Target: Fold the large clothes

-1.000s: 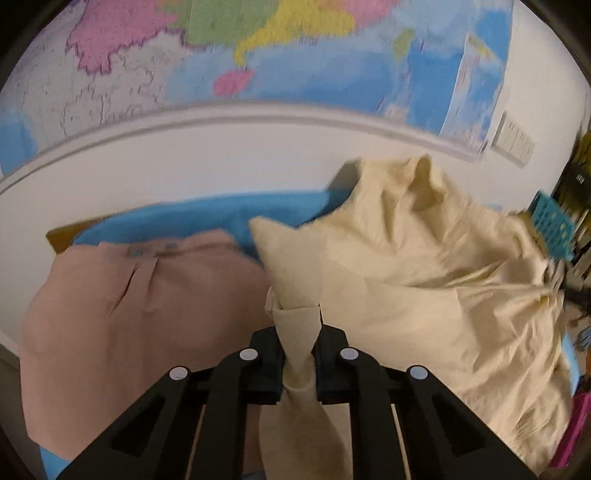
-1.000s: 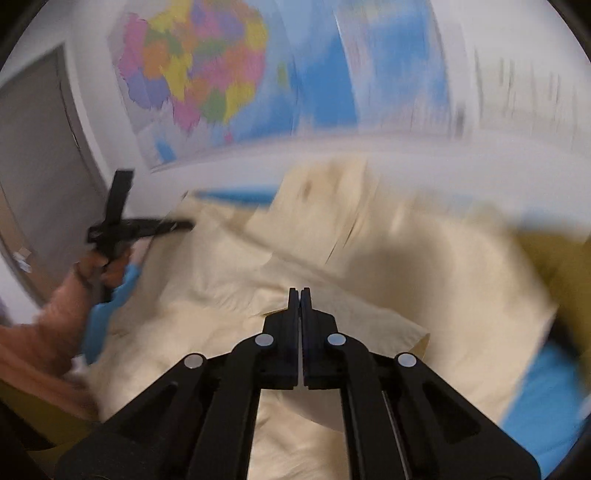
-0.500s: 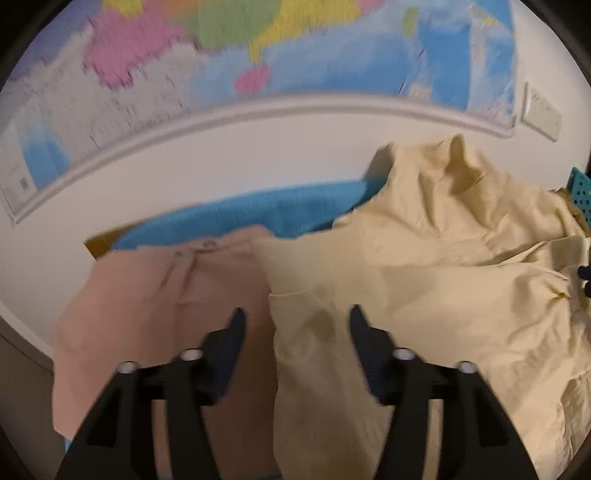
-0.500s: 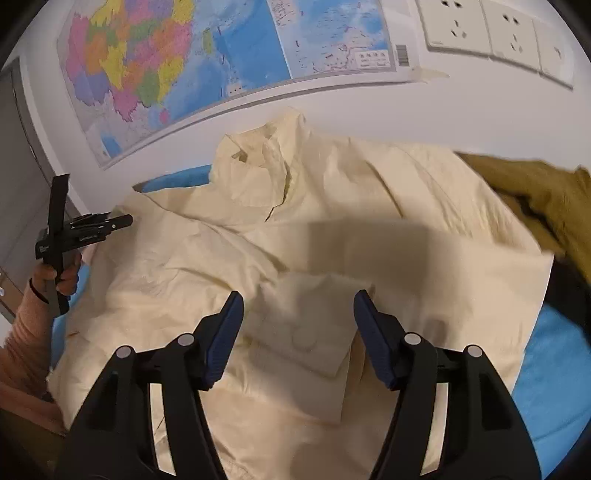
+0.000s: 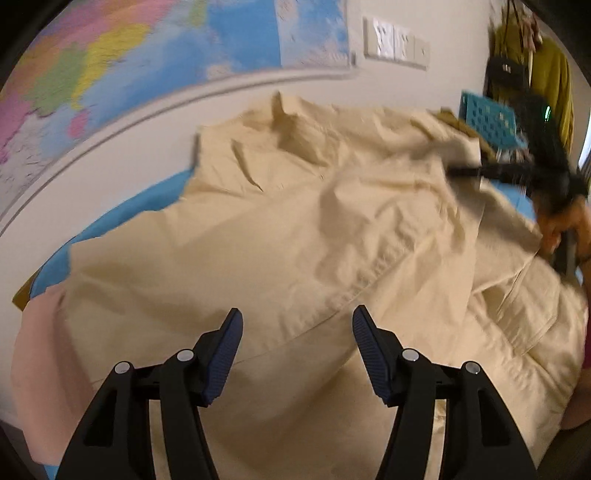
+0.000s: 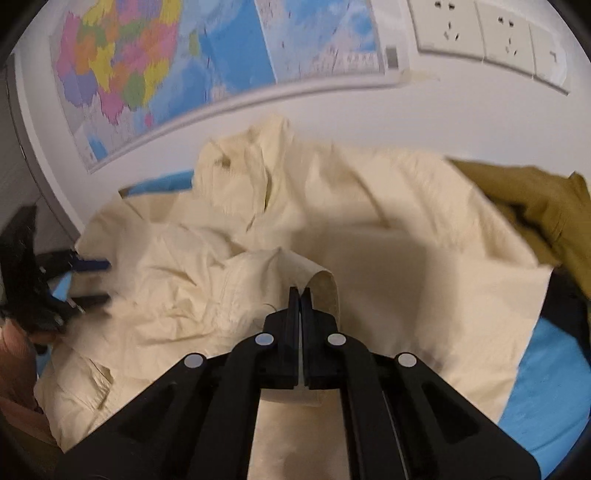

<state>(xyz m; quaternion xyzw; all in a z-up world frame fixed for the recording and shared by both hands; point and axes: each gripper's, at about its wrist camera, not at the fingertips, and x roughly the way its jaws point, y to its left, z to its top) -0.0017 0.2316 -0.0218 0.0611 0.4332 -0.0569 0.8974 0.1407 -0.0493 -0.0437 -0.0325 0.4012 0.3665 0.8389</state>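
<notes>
A large cream shirt [image 5: 295, 240] lies rumpled over a blue surface [image 5: 122, 218], its collar toward the wall. My left gripper [image 5: 297, 332] is open and empty just above the shirt's near edge. In the right wrist view the same shirt [image 6: 388, 236] fills the middle. My right gripper [image 6: 300, 295] is shut on a fold of the cream fabric, which loops up over the fingertips. The left gripper [image 6: 88, 280] shows at the left of that view, open. The right gripper shows blurred at the right of the left wrist view [image 5: 491, 171].
A pink garment [image 5: 40, 350] lies at the left under the cream shirt. An olive garment [image 6: 524, 199] lies at the right. A teal basket [image 5: 487, 122] stands at the back right. A map [image 6: 184, 62] and wall sockets [image 6: 480, 33] are on the wall behind.
My left gripper let go of the cream fabric, opened and swung right over the shirt. My right gripper opened half a second ago and has now shut on a fold of the shirt.
</notes>
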